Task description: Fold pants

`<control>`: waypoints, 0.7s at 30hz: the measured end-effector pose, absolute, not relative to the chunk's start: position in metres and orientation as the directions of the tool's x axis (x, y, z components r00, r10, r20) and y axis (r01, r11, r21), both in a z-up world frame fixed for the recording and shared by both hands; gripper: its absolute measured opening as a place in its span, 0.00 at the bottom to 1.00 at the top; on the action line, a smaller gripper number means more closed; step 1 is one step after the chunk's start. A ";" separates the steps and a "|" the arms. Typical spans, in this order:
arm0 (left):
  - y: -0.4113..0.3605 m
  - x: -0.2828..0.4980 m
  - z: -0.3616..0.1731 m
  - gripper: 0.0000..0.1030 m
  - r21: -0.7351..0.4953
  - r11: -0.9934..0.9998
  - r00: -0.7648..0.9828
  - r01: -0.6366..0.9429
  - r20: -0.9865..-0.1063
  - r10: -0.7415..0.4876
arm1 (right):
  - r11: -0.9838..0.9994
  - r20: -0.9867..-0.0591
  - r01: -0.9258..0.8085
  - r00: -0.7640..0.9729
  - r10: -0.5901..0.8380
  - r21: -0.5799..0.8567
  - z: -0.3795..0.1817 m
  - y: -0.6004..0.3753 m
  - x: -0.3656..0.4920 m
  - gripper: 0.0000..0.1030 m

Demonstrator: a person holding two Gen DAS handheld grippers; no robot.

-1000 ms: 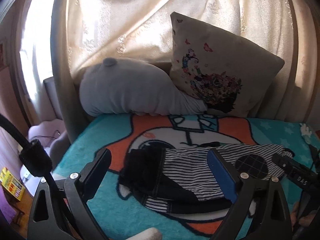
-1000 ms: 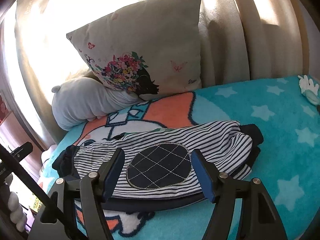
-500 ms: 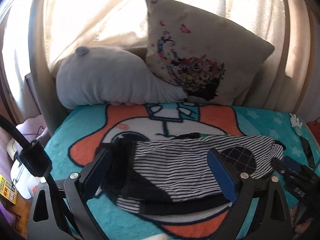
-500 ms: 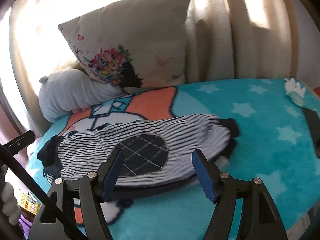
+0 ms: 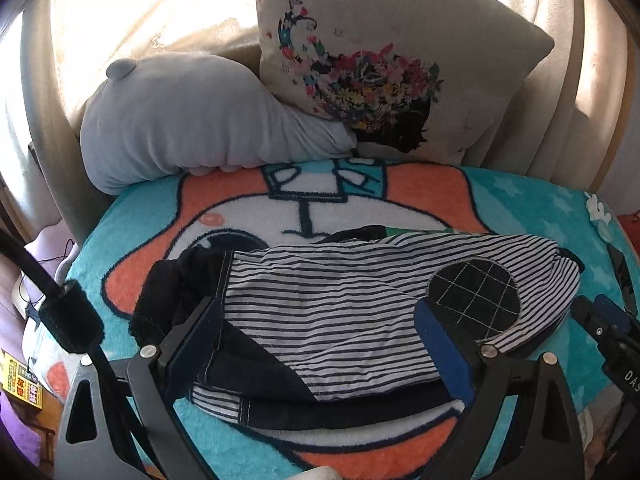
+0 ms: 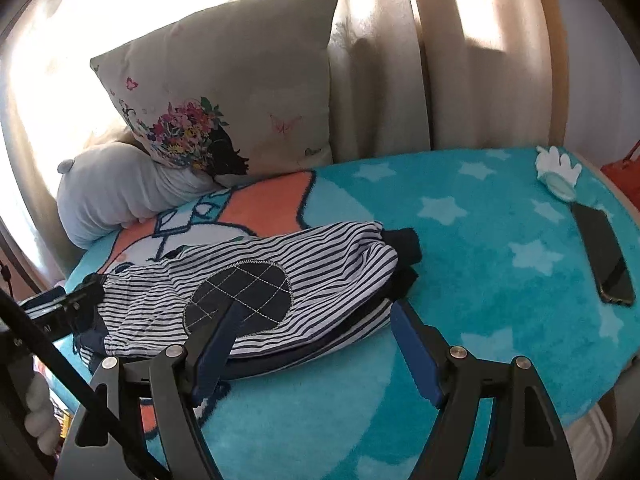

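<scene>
One pair of striped pants lay folded on the bed, on a teal cartoon blanket, dark waistband end toward the left, one round navy patch facing up. Two grippers in view. Left gripper hung over the waistband end, jaws spread wide, pads not pressing the cloth. Right gripper stood at the cuff end; its jaws had just been opening and stood spread, cloth edge showing between them but unpinched. Two cushions at the curtain: one grey plush, one floral pillow. One dark phone lay far right on the blanket, one small white toy beyond it.
</scene>
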State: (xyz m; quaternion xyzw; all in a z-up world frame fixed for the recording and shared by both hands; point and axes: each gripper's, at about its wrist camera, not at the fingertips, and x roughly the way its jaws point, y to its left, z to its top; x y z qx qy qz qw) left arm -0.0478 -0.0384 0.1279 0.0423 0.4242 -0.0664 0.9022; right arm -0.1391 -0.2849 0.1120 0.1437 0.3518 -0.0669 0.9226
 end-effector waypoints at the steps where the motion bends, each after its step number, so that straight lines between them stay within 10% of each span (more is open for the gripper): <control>1: -0.039 -0.046 0.127 0.93 0.019 0.988 0.629 0.156 -0.773 -0.084 | 0.948 -0.667 0.228 0.745 -0.025 0.220 0.112 -0.285 -0.139 0.78; 21: -0.102 0.003 0.141 0.93 -0.007 0.946 0.581 0.325 -0.787 -0.205 | 0.866 -0.652 0.312 0.758 0.022 0.391 0.080 -0.346 -0.138 0.78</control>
